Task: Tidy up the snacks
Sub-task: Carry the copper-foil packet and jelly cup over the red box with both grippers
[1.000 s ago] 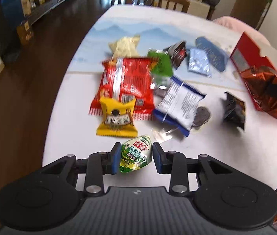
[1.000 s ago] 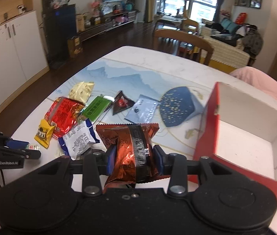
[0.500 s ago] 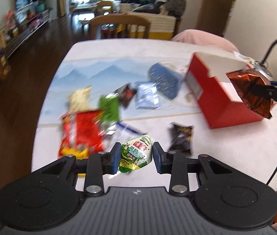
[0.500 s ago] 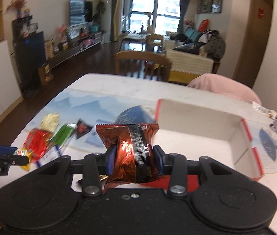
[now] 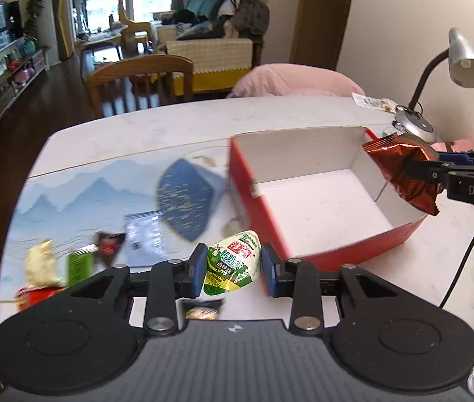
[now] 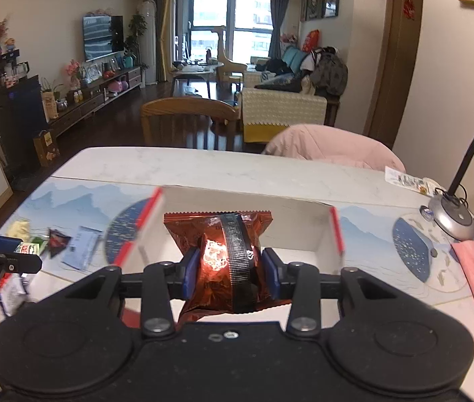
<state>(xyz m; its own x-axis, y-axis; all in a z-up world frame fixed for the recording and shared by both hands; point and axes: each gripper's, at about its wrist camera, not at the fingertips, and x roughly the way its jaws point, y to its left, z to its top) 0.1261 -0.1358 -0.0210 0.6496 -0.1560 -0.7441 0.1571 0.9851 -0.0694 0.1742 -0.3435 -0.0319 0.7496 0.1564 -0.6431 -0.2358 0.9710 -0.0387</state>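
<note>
We carry a snack in each hand-held tool. Our left gripper (image 5: 233, 269) pinches a small green packet (image 5: 232, 263) between narrowed blue pads, above the table (image 5: 170, 134) beside the red box (image 5: 317, 197). Our right gripper (image 6: 230, 273) clamps a shiny copper-brown bag (image 6: 223, 254), held above the box's open white interior. Other snacks lie scattered left.

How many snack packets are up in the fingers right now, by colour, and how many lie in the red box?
Green-and-white packet, in the left gripper: 1
Copper-red packet, in the right gripper: 1
Packets visible inside the red box: 0
Total: 2 packets, both held
</note>
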